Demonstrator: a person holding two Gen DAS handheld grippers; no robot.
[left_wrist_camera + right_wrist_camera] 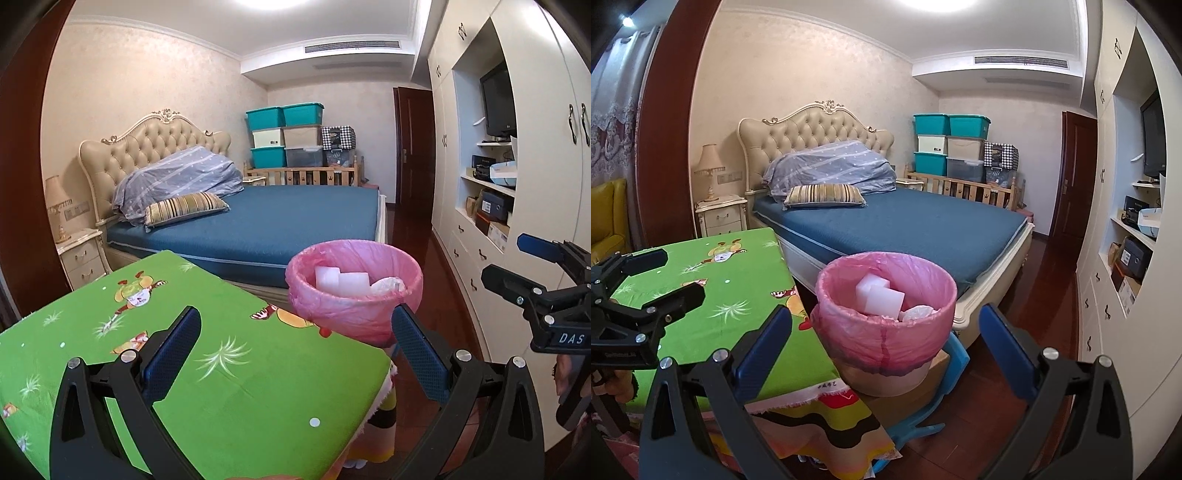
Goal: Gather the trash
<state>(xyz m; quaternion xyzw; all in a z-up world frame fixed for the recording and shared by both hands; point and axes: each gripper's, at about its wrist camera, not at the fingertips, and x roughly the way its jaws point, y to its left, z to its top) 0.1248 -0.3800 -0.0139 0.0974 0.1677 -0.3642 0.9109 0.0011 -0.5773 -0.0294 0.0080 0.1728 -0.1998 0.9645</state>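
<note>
A waste bin with a pink liner (354, 295) stands just past the table's right edge; it also shows in the right wrist view (886, 325). White foam blocks (341, 281) (881, 297) and crumpled white trash (918, 313) lie inside it. My left gripper (295, 354) is open and empty above the green tablecloth (229, 369). My right gripper (884, 354) is open and empty, in front of the bin. The right gripper shows at the right of the left wrist view (517, 266), and the left gripper at the left of the right wrist view (676, 277).
The table with the green cartoon cloth (713, 295) is at the left. The bin rests on a box atop a blue stool (953, 369). A bed with a blue mattress (916, 225) lies behind. White wardrobes (535, 206) line the right; a red wood floor (1049, 317) runs between.
</note>
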